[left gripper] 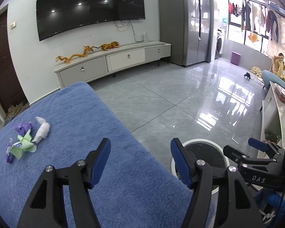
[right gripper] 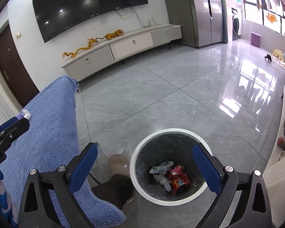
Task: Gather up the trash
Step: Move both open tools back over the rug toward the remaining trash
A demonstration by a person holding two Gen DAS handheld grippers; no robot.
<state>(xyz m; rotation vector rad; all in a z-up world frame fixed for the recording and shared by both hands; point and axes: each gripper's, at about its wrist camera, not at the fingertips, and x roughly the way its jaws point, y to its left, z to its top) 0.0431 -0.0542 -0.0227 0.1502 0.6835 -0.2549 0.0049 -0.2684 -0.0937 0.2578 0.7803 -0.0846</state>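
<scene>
The right gripper [right gripper: 144, 163] gapes empty above the bin [right gripper: 142, 190], lower centre; the left gripper [left gripper: 140, 161] is released too, scraps [left gripper: 28, 138] at left.

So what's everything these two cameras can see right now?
trash pieces: a small cluster, purple, green and white, on the blue cloth, far left
blue cloth: one, fluffy, covering the table
trash bin: one, white rim, dark liner, on the floor beside the table
wrappers: several, red, white and grey, at the bottom of the bin
television: one, black, on the wall
cabinet: one, white and grey, under the television
dragon figure: one, golden, on the cabinet
tiger figure: one, golden, on the cabinet
stool: one, purple, by the window
slipper: one, beige, beside the bin
left gripper: black with blue pads, open, empty
right gripper: same colours, open wide above the bin, empty
</scene>
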